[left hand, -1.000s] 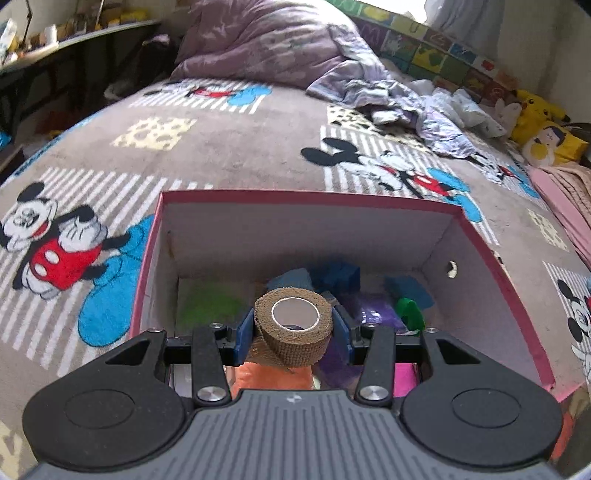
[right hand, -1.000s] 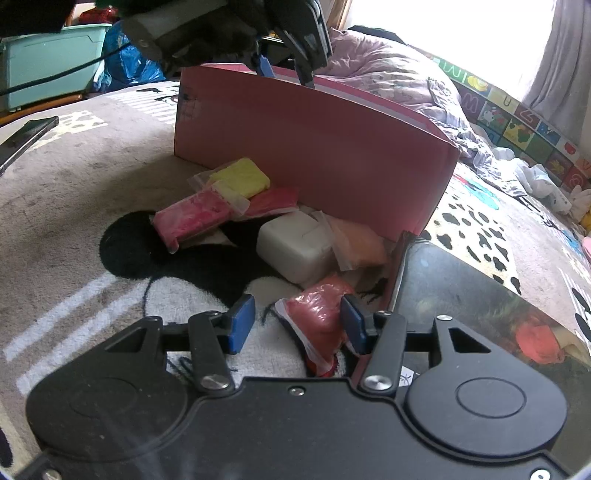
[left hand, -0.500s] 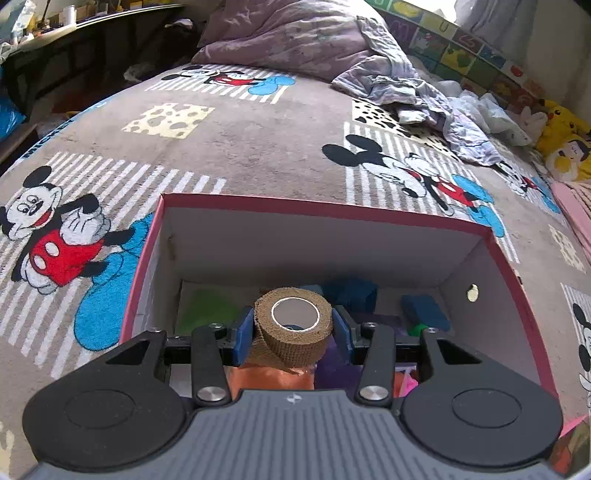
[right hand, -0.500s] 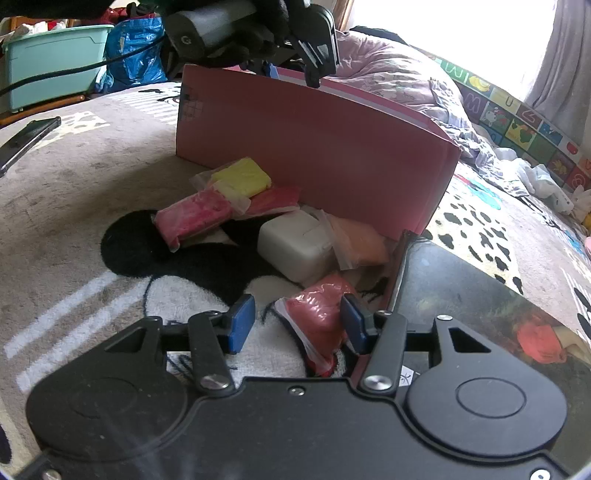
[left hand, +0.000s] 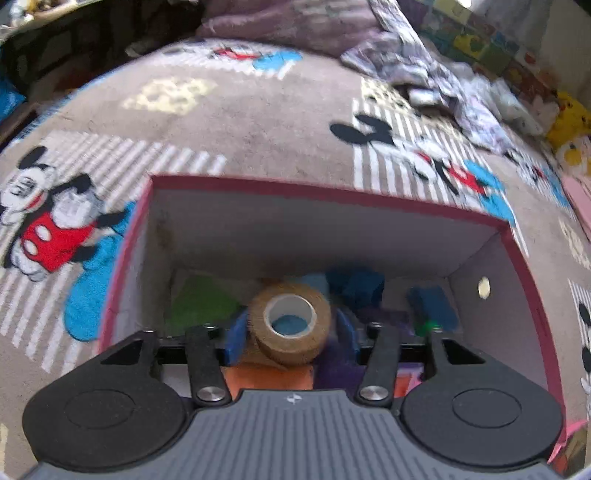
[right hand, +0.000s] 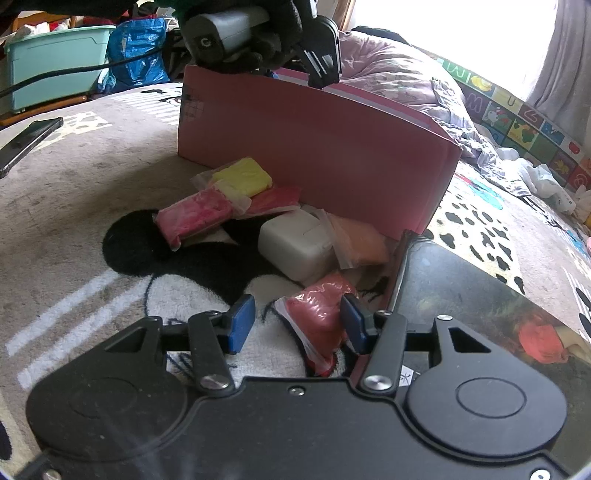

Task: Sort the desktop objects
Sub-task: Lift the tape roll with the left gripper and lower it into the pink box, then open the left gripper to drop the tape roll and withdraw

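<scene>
Tape roll [left hand: 290, 325], brown and with a pale core, sits between the blue pads [left hand: 236, 338] of the left gripper [left hand: 290, 332], over the open pink box [left hand: 325, 192]; the jaws are opening, a sliver of gap shows at the right pad, and the view is blurred, so contact at the left pad cannot be confirmed. Inside the box, below the roll, lie a green item [left hand: 203, 299], blue blocks [left hand: 356, 286], an orange piece [left hand: 271, 376] and a purple piece [left hand: 338, 369]. The box stands on a grey cartoon-print blanket [left hand: 258, 122], with rumpled purple bedding [left hand: 314, 22] beyond it. In the right wrist view the left gripper [right hand: 321, 79] shows above the box's near pink wall [right hand: 314, 155], held in a dark-gloved hand [right hand: 273, 40]. The right gripper [right hand: 297, 321] stands moderately open over the blanket, its pads clear of everything except the right pad, which is at the edge of a red packet [right hand: 319, 314] lying between the jaws; no grip on it is evident. Ahead, just outside the box wall, lie a white power adapter [right hand: 291, 247], an orange packet [right hand: 360, 243], a pink packet [right hand: 192, 218], a yellow packet [right hand: 242, 181] resting partly on the pink one, and a second red packet [right hand: 275, 199]. A dark glossy book [right hand: 461, 295] lies to the right of the red packet. A teal storage bin [right hand: 55, 66] and blue bag [right hand: 138, 51] stand in the background.
</scene>
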`<action>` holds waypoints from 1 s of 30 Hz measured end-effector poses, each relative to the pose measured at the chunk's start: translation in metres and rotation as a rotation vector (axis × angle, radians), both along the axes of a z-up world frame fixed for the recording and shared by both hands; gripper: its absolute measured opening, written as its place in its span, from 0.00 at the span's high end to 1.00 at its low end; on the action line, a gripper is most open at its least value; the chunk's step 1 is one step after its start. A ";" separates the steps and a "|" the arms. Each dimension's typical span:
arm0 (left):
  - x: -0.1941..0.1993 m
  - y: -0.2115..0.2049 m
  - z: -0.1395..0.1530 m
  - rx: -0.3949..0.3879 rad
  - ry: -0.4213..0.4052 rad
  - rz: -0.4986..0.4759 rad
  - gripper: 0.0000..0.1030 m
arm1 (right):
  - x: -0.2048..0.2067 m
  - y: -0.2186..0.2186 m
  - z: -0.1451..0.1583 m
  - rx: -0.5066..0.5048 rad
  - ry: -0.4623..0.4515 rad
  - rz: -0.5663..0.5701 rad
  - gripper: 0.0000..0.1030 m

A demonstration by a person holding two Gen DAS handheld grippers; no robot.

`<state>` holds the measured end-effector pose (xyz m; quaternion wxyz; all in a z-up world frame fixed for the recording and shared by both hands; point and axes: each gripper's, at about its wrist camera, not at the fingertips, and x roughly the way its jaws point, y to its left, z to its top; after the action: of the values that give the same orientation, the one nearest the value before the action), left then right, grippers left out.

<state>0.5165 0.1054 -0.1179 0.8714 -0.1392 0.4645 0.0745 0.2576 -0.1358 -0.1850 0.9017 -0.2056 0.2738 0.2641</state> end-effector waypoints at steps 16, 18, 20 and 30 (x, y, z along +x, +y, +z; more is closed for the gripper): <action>-0.024 -0.021 0.024 0.106 -0.056 -0.039 0.43 | 0.001 0.000 0.000 -0.004 0.000 0.003 0.50; -0.034 -0.027 0.031 0.123 -0.079 -0.055 0.43 | 0.001 0.000 0.000 -0.004 0.000 0.002 0.50; -0.049 -0.033 0.041 0.144 -0.120 -0.067 0.43 | 0.002 0.000 0.000 -0.002 0.001 0.002 0.50; -0.149 -0.051 0.083 0.193 -0.320 -0.148 0.43 | -0.001 0.004 -0.001 -0.042 -0.021 0.005 0.50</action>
<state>0.3680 0.0544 -0.0350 0.9465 -0.0306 0.3197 0.0314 0.2568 -0.1316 -0.1856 0.8994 -0.2278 0.2692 0.2583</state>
